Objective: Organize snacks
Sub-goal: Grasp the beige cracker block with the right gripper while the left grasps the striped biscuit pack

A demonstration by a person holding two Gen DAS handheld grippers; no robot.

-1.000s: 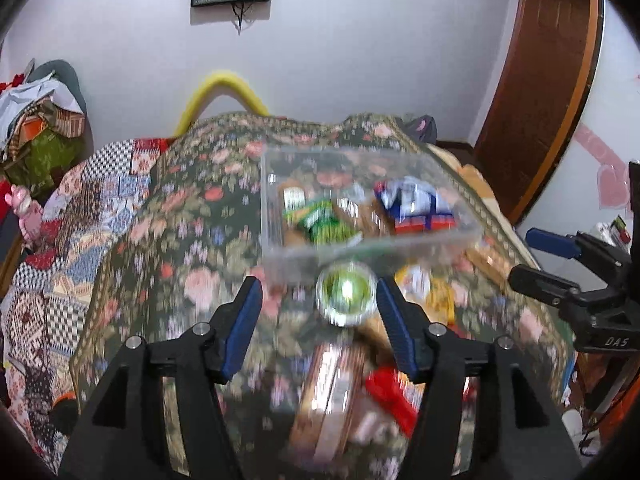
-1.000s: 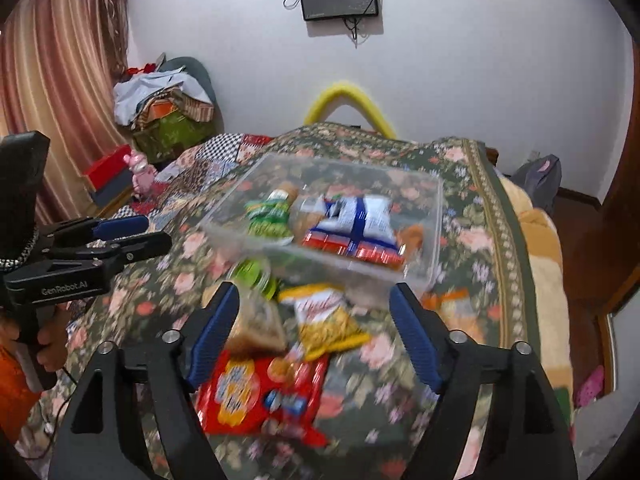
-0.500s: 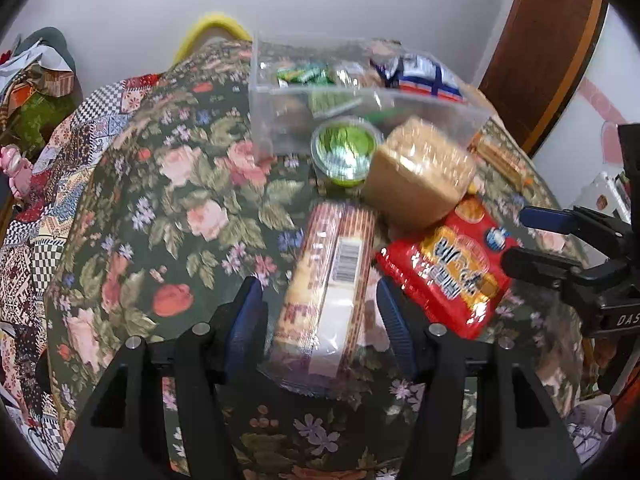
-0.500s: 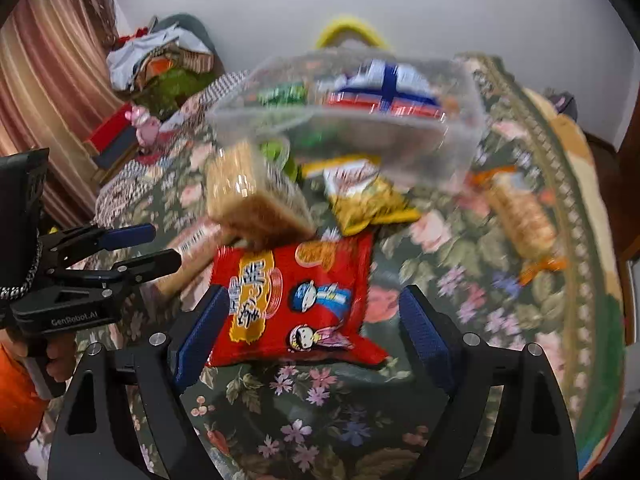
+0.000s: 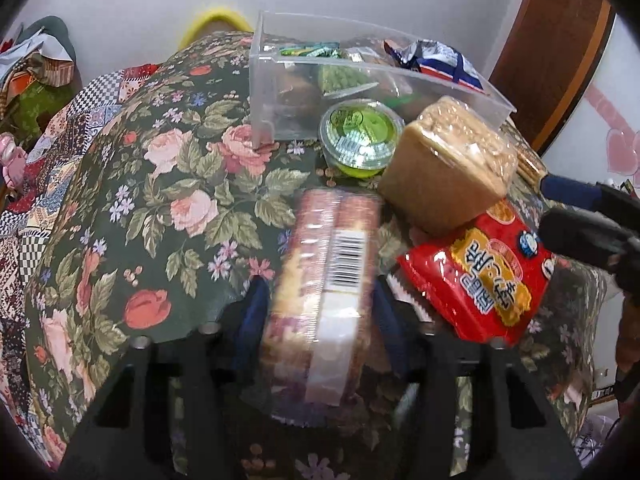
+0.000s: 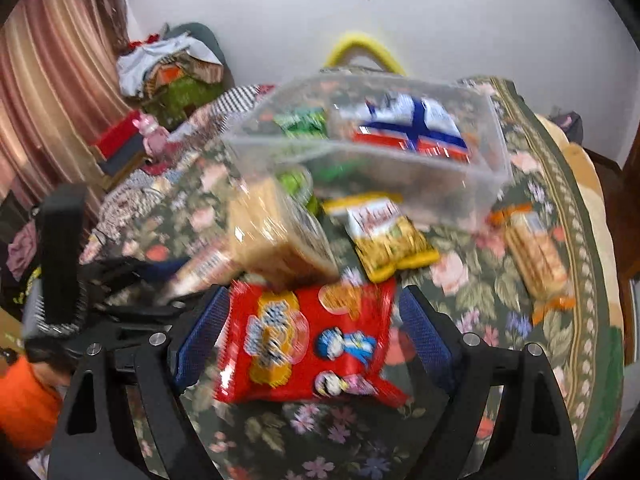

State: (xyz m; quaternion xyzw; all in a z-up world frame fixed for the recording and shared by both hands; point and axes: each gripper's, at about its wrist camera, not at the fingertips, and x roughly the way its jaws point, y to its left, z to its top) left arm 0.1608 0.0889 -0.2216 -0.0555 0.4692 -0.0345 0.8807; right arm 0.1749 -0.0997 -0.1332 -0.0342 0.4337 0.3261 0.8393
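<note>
A long biscuit pack [image 5: 324,292] with a barcode lies between the open fingers of my left gripper [image 5: 320,304]; I cannot tell whether the pads touch it. A red snack bag [image 6: 312,340] lies between the open fingers of my right gripper [image 6: 312,320]; it also shows in the left wrist view [image 5: 476,276]. A square cracker pack [image 5: 448,164] leans on the red bag. A green cup [image 5: 360,136] sits before the clear bin [image 5: 264,92], which holds a blue-white bag [image 6: 412,128] and green packets.
A yellow snack bag [image 6: 384,240] and an orange-ended cracker pack [image 6: 536,256] lie on the floral cloth [image 5: 160,200] right of the pile. Piled clothes [image 6: 172,68] and a curtain stand at the far left, a wooden door [image 5: 560,40] at the right.
Both grippers have moved forward and down. The biscuit pack now sits between the left fingers, and the red bag between the right fingers. Both stay open.
</note>
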